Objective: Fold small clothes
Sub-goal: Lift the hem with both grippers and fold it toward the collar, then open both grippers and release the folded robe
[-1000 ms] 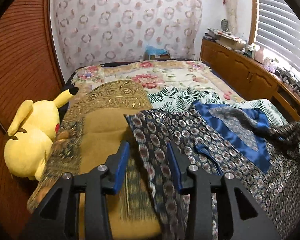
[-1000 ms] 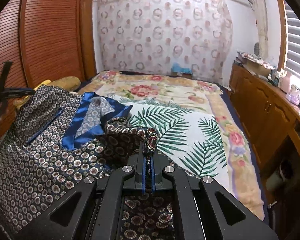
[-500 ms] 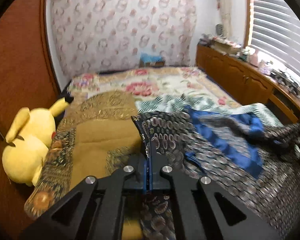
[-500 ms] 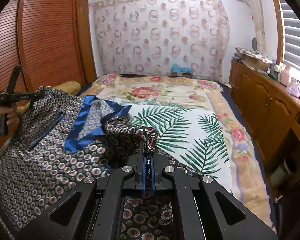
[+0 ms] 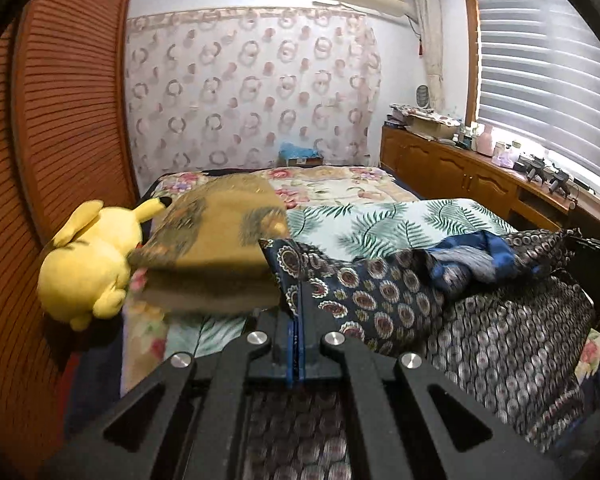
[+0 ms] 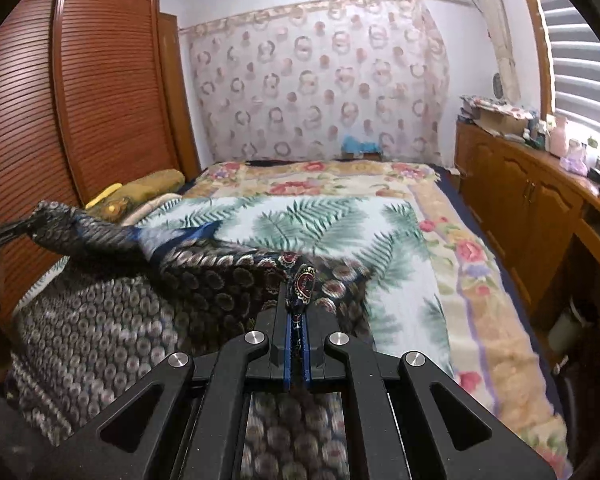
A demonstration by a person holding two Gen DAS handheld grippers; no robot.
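We look from both wrists along closed fingers, low over the bed [image 5: 380,220], facing the curtain [image 5: 252,92]. Left view sits nearer the wardrobe [image 5: 60,120]; both share garment [image 6: 100,320], bed [image 6: 320,220], curtain [image 6: 320,80].

We find the garment [image 5: 440,300] draped over the near part of the bed [image 5: 380,216], in front of both grippers. To its left a folded blanket [image 5: 216,248] lies on the bed, with the plush toy [image 5: 88,264] at its left, against the wardrobe [image 5: 60,120]. A curtain [image 5: 252,92] hangs behind the bed. Cabinets [image 6: 520,196] run along the right, under the window blinds [image 5: 540,80].
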